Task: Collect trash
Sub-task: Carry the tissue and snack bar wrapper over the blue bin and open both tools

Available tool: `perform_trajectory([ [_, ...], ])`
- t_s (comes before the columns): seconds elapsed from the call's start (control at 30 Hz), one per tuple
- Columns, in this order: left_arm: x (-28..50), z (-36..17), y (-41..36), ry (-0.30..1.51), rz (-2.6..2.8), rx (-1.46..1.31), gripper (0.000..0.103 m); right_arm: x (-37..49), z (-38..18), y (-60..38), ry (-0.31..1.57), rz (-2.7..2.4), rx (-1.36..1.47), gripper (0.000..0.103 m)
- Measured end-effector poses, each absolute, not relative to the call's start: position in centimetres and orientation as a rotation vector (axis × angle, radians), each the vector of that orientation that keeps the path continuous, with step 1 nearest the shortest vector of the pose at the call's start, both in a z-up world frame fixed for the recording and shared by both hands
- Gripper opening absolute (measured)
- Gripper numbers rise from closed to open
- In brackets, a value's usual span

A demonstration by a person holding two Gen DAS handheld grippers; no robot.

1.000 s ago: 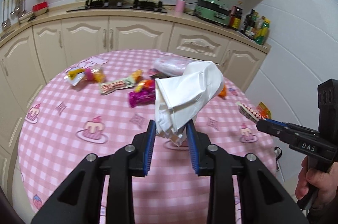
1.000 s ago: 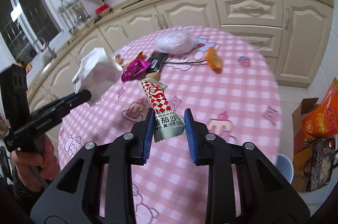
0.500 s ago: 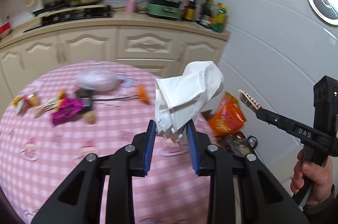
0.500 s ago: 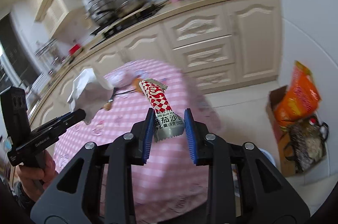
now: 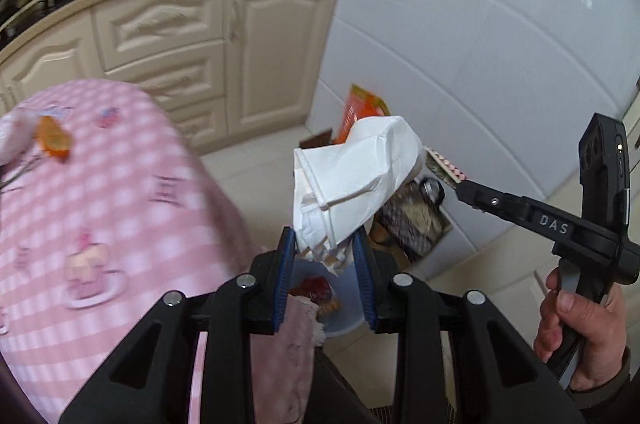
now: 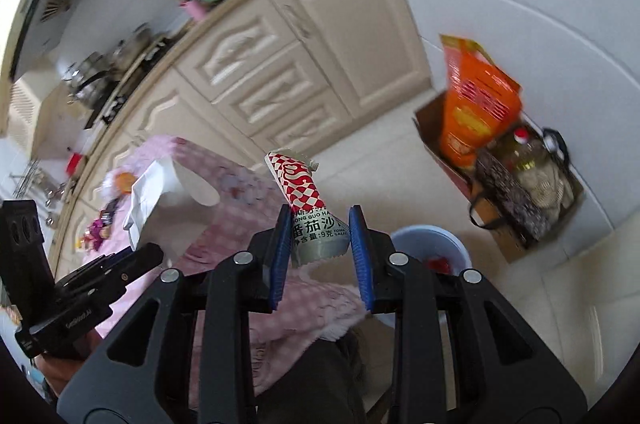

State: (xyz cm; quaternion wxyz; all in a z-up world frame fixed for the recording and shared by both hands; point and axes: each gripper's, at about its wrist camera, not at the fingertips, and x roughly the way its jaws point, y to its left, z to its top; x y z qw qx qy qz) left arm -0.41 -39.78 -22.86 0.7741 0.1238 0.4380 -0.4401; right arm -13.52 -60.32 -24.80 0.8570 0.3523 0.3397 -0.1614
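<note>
My left gripper is shut on a crumpled white paper napkin and holds it past the table edge, above a light blue bin on the floor with red trash in it. My right gripper is shut on a red-and-white checked ketchup sachet, held just left of the same bin. The right gripper also shows in the left wrist view to the right of the napkin. The left gripper and napkin show at the left of the right wrist view.
The round table with a pink checked cloth lies to the left, with an orange wrapper on it. A cardboard box with an orange bag and a dark bag stands by the white wall. Cream cabinets run behind.
Both grippers have swung right and downward, away from the table, carrying the napkin and the sachet over the floor by the bin. Both grips are unchanged.
</note>
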Motion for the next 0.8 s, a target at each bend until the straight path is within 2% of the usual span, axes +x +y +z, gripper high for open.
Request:
perform_trajectory([
  [0.37, 0.7, -30.8, -46.6, 1.141, -0.954, 0.381, 0.029, -13.5, -31.8, -63.1, 0.808, -0.384, 0.886, 0.029],
  [0.47, 1.7, -33.3, -48.0, 1.230, -0.939, 0.404, 0.033, -13.1, -33.6, -63.6, 0.828, -0.382, 0.935, 0.032],
  [0.5, 1.8, -33.9, -48.2, 1.245, -0.934, 0.409, 0.033, -13.1, -34.0, -63.6, 0.831, -0.387, 0.948, 0.040],
  [0.53, 1.8, -34.3, -48.5, 1.257, -0.929, 0.422, 0.039, -13.1, -34.6, -63.8, 0.834, -0.398, 0.967, 0.057],
  [0.57, 1.9, -35.1, -48.8, 1.281, -0.925, 0.445, 0.045, -13.1, -34.9, -64.0, 0.832, -0.397, 0.980, 0.060],
  [0.6, 2.0, -35.4, -48.9, 1.290, -0.915, 0.453, 0.059, -13.2, -35.4, -64.2, 0.829, -0.394, 1.002, 0.063],
  [0.63, 2.2, -35.5, -48.7, 1.287, -0.900, 0.455, 0.066, -13.2, -35.6, -64.3, 0.826, -0.398, 1.017, 0.070],
  [0.73, 2.6, -35.5, -48.5, 1.282, -0.882, 0.454, 0.073, -13.6, -36.1, -64.6, 0.830, -0.427, 1.028, 0.086],
  [0.8, 2.8, -35.4, -48.4, 1.273, -0.876, 0.449, 0.076, -13.7, -36.1, -64.6, 0.833, -0.439, 1.032, 0.092],
])
